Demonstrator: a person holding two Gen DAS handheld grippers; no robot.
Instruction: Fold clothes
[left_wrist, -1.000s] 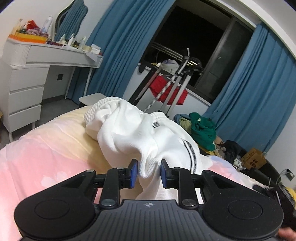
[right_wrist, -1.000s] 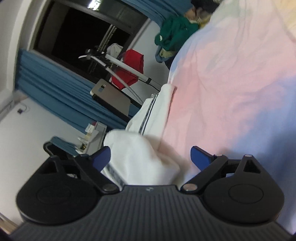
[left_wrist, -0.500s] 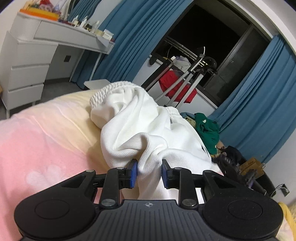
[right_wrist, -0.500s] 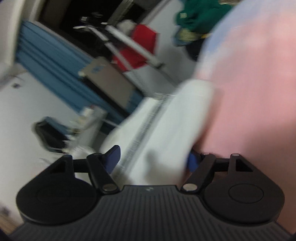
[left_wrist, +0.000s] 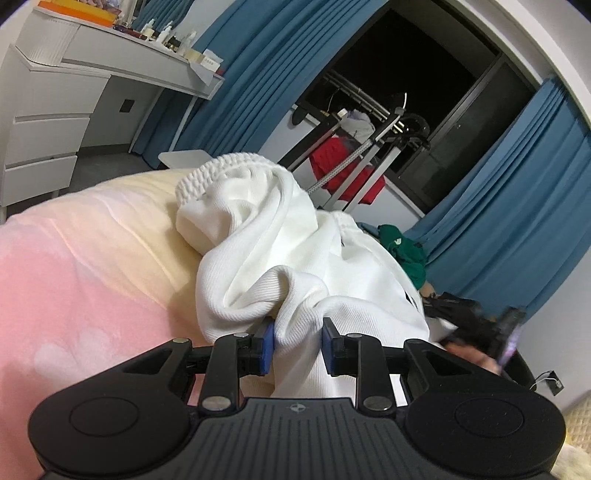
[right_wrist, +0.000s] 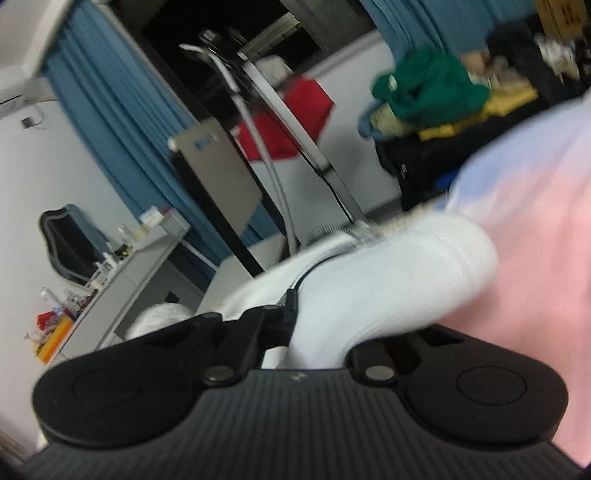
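Observation:
A white ribbed garment (left_wrist: 280, 254) with a black stripe lies bunched on the pink and yellow bedcover (left_wrist: 74, 266). My left gripper (left_wrist: 297, 347) is shut on a fold of it near its lower hem. In the right wrist view, which is blurred, the same white garment (right_wrist: 388, 280) fills the space between the fingers of my right gripper (right_wrist: 325, 332). The cloth hides its fingertips, and the jaws look closed onto the cloth. The right gripper also shows blurred at the right edge of the left wrist view (left_wrist: 476, 325).
A white dresser (left_wrist: 48, 110) with bottles stands at the left. A drying rack (left_wrist: 369, 147) with a red garment stands before the dark window and blue curtains (left_wrist: 258, 85). A green garment (right_wrist: 428, 88) tops a pile beyond the bed.
My right gripper has closed from wide open onto the white garment and swung over it. My left gripper keeps its hold and has pulled the fold closer.

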